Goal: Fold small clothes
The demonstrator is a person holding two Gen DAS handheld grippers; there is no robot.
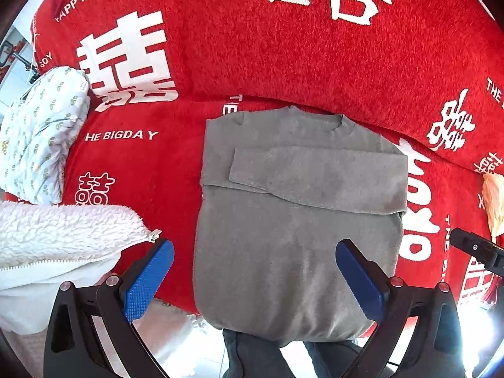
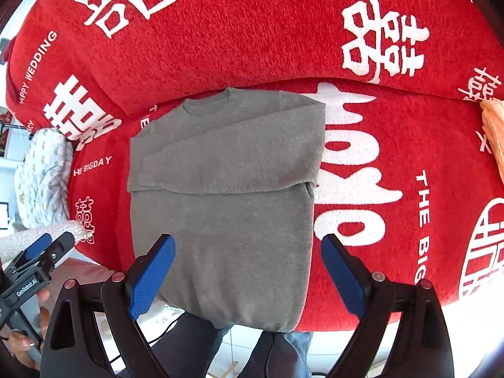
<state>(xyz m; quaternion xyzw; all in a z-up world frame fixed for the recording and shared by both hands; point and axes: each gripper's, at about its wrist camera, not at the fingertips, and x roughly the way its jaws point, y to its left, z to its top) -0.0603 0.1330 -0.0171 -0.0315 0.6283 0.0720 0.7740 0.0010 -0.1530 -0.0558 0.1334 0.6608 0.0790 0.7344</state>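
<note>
A red blanket point(image 1: 283, 56) with white characters and lettering covers the whole surface and rises in a fold along the back. On it lies the gray sweater point(image 1: 293, 220), collar toward the back fold, both sleeves folded across the chest, its hem hanging over the near edge above a person's dark trouser legs point(image 2: 277, 352). To the left of the sweater, apart from it, sit a white fleece garment point(image 1: 63, 233) with a zipper and, further back, a bundled pale printed garment point(image 1: 41, 132). A peach cloth point(image 2: 494, 132) lies at the far right edge. Nothing lies on the sweater.

The left gripper point(image 1: 255, 280) points steeply down over the sweater's lower left part, its blue fingers point(image 1: 148, 283) spread wide, one past the left edge of the sweater, the other over the lower body, holding nothing. The right gripper point(image 2: 249, 277) likewise points down over the lower right part, fingers point(image 2: 343, 274) spread wide and empty, one beyond the right edge over the blanket. A hand point(image 2: 28, 343) grips the left tool's handle at the lower left of the right view.
</note>
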